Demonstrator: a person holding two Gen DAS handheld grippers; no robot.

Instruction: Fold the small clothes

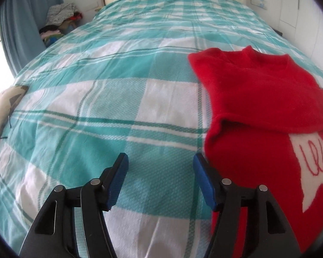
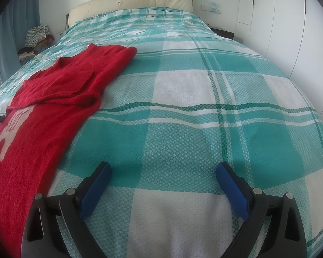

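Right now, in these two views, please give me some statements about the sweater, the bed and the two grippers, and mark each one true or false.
1. The red sweater lies on the checked bedspread. True.
2. The left gripper is clamped on the sweater. False: its jaws stand apart over the bedspread, empty.
3. A sleeve is folded across the sweater's chest. True.
4. The right gripper holds the hem. False: it is open, beside the sweater.
5. The sweater is plain red. False: it bears a white motif.

Home bedroom: bed [image 2: 183,107] with checked cover, padded headboard [image 2: 131,2] at 12 o'clock, wardrobe [image 2: 290,21] at 2 o'clock, curtain [image 1: 21,21] at 10 o'clock.
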